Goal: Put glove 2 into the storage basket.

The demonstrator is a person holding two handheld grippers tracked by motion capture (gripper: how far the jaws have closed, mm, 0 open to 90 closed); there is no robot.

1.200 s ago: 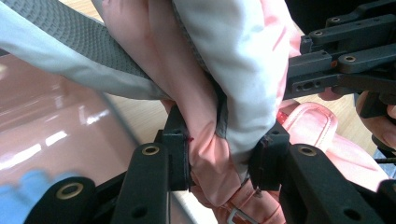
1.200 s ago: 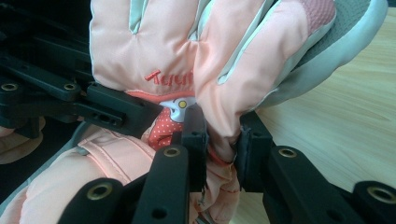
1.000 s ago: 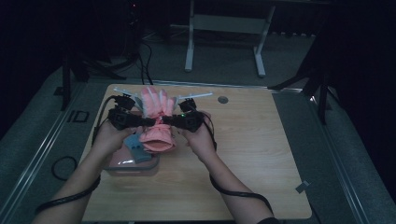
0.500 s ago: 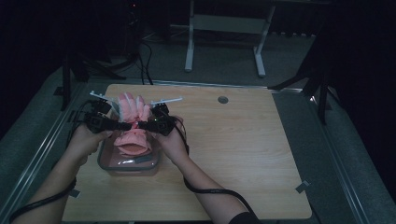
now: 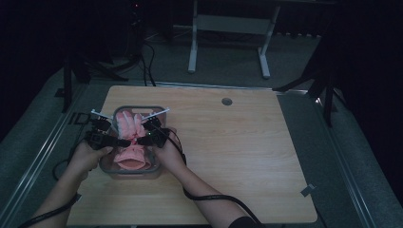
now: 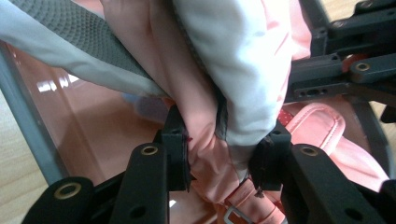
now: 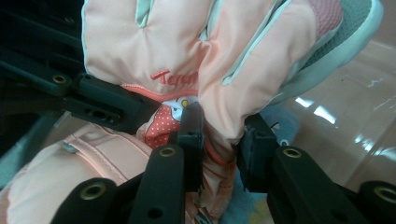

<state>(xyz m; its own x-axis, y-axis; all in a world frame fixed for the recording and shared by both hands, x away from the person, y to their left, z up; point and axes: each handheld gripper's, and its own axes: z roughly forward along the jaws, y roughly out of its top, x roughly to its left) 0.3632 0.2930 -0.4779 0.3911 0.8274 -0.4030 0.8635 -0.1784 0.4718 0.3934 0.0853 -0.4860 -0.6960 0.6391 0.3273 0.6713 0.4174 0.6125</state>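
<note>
While your left gripper [image 6: 219,154] pinched one side of the pink glove [image 5: 129,140], your right gripper [image 7: 219,135] clamped the other, holding it between them over the clear container [image 5: 130,172].

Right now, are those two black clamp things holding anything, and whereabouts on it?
Yes: both hold one pink padded glove over a clear container. The left gripper pinches a fold at one side, the right gripper the opposite side, near the wrist.
</note>
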